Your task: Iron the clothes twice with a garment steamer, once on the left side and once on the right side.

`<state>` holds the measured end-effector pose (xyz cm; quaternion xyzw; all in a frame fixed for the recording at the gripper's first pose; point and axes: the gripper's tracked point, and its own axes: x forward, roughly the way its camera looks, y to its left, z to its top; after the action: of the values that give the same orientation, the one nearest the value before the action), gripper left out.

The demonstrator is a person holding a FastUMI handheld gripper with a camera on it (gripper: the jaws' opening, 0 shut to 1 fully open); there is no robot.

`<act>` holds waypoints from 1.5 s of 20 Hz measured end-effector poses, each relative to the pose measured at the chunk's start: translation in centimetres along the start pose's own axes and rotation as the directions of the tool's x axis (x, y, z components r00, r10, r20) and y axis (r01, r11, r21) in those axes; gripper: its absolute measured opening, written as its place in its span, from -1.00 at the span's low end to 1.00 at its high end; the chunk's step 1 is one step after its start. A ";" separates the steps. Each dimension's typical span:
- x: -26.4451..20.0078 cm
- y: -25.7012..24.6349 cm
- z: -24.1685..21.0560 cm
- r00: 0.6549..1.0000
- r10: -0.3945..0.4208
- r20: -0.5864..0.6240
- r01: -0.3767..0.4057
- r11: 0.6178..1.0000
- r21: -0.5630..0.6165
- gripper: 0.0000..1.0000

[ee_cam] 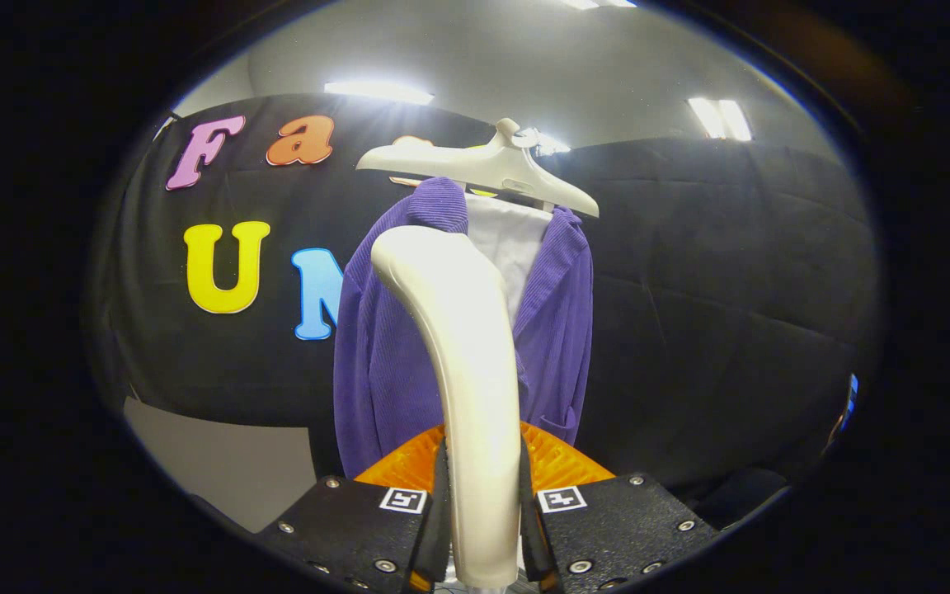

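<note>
**Garment steamer held before hanging jacket**

- Garment steamer [467,371]: cream, curved handle rising upright from between the fingers, its head bent toward the jacket. It overlaps the middle of the jacket's front; whether it touches the cloth cannot be told.
- Gripper [482,528]: both fingers closed against the sides of the steamer's handle, gripping it at its lower end.
- Jacket [380,363]: purple, ribbed cloth, hanging directly beyond the steamer, front open, with a white lining or shirt [512,243] showing at the collar.
- Hanger [483,165]: pale plastic, carrying the jacket at the shoulders, above the steamer's head.
- Orange ridged part [553,462]: just behind the steamer's handle, at the jacket's hem; what it is cannot be told.
</note>
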<state>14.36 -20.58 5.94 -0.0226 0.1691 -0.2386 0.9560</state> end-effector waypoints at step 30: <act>9.7 -0.3 -7.7 0.989 -0.123 -0.086 0.119 0.991 -0.058 -0.31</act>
<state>19.66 -25.03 -4.31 -0.0475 0.2162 -0.2924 0.9303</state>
